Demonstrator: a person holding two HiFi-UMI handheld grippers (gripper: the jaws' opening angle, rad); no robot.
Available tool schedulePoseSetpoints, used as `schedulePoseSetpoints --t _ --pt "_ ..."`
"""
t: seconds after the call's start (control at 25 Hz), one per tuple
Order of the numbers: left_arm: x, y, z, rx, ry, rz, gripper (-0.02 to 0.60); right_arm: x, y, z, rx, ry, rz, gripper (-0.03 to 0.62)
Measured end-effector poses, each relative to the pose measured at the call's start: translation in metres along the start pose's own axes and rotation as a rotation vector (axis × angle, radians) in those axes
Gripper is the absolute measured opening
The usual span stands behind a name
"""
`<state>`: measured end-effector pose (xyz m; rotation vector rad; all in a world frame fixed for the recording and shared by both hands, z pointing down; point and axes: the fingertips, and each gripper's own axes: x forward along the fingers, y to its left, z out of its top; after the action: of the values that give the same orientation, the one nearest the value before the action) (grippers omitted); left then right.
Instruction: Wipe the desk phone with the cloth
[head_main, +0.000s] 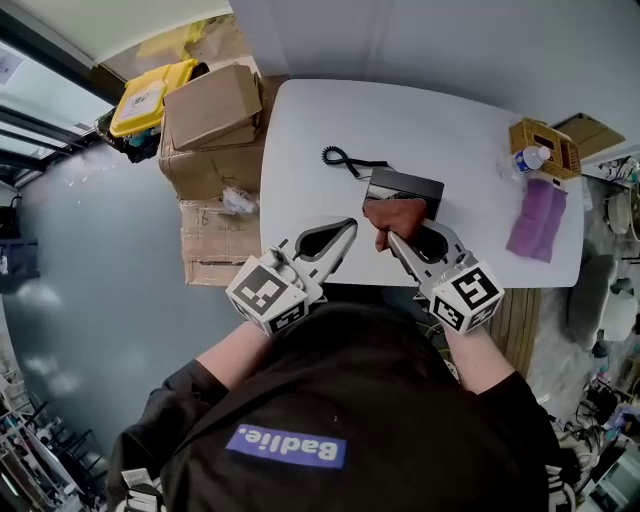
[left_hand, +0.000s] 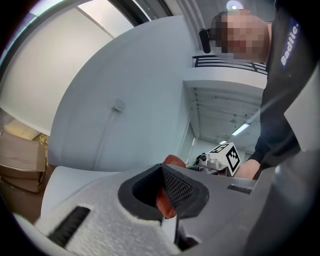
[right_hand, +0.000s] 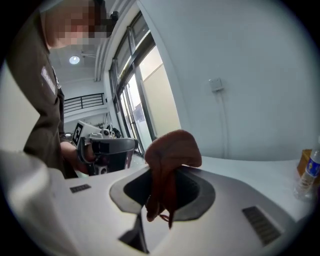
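Phone sits a bit right of centre on the table, closer to the near edge than the far one. Its coiled cord trails off left, toward the far edge. The body looks flat on the top and square to the person, so it's easy to reach from the near edge.

Cloth is bunched on the phone's near side, touching it. The right gripper is clamped on it. In the right gripper view the jaws pinch a fold, with a wad standing above them and a tail hanging below. My read is that the wad is left proud on purpose, so fabric meets the phone and not the jaw tips.

Left gripper has its jaws together and nothing obvious in them. The tips are just beside the cloth's left edge. The cloth shows past the jaws in its own view, and I can't rule out a nipped corner. It's probably parked there to steady the phone or the cloth during strokes.

Wiping looks just started or about to start. The phone is light and may slide toward the far edge under push strokes.

Off to the side and well apart from the phone are a purple rag at the right edge and a bottle and basket at the far right corner.
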<state>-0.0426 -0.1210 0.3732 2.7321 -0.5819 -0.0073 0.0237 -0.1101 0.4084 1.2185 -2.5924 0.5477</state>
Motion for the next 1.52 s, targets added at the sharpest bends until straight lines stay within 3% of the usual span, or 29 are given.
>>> schedulePoseSetpoints --t 0.16,0.48,0.88,1.08,1.24,1.52 --pt "0.014 0.018 -0.006 -0.023 0.026 0.089 0.009 0.016 -0.035 -0.019 -0.095 0.091 0.029 0.107" --pt "0.035 0.043 -0.024 -0.037 0.022 0.165 0.009 0.051 -0.087 -0.060 -0.275 0.304 0.077 0.107" --pt "0.036 0.057 -0.045 -0.064 0.045 0.236 0.009 0.115 -0.108 -0.094 -0.413 0.541 0.173 0.107" --pt "0.022 0.057 -0.056 -0.088 0.057 0.270 0.009 0.144 -0.122 -0.114 -0.573 0.673 0.189 0.107" --pt "0.012 0.057 -0.060 -0.097 0.058 0.292 0.009 0.155 -0.123 -0.139 -0.633 0.779 0.216 0.107" --pt "0.004 0.054 -0.063 -0.108 0.053 0.290 0.009 0.133 -0.083 -0.169 -0.622 0.873 0.330 0.107"
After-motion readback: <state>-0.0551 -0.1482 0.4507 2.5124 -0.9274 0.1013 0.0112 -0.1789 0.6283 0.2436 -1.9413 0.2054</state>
